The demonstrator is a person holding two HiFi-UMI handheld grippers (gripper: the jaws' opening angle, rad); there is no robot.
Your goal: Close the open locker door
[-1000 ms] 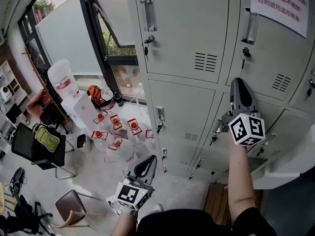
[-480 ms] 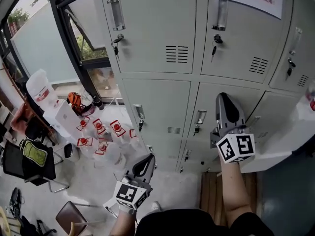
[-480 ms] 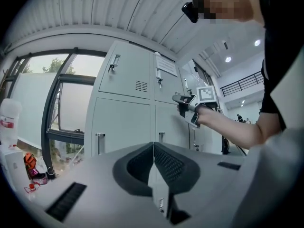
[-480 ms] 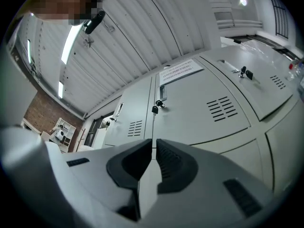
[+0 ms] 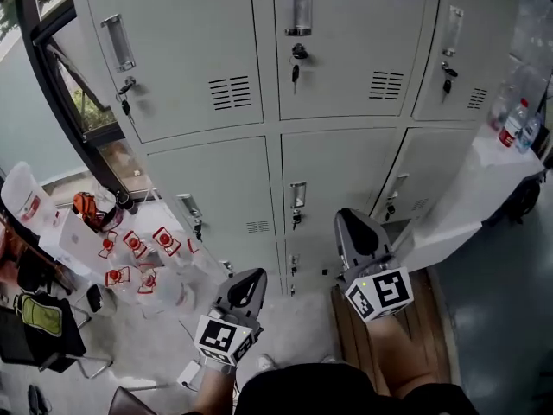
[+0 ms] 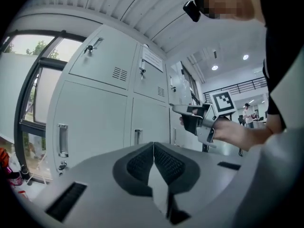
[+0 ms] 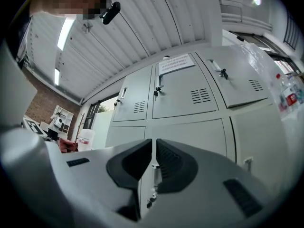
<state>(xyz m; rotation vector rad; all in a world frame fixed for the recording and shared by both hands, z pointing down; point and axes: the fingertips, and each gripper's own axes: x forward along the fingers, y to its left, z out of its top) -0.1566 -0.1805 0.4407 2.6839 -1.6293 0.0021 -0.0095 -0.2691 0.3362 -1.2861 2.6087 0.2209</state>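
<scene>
Nearest the person, the left gripper (image 5: 251,279) hangs well left of the open locker door (image 5: 471,206) with its jaws pressed together on nothing. The right gripper (image 5: 352,221), likewise closed and empty, sits just left of that door. The door stands swung out from the locker bank (image 5: 337,85). I judge the right gripper should reach round to the door's outer face and push it steadily flat.

The lockers (image 5: 216,188) and the open locker door (image 5: 467,206) are pale grey. The left hand-held gripper (image 5: 251,277) and right hand-held gripper (image 5: 352,218) are grey with black pads, each carrying a cube of black-and-white square markers. The water jugs (image 5: 138,249) show red-and-white labels.
</scene>
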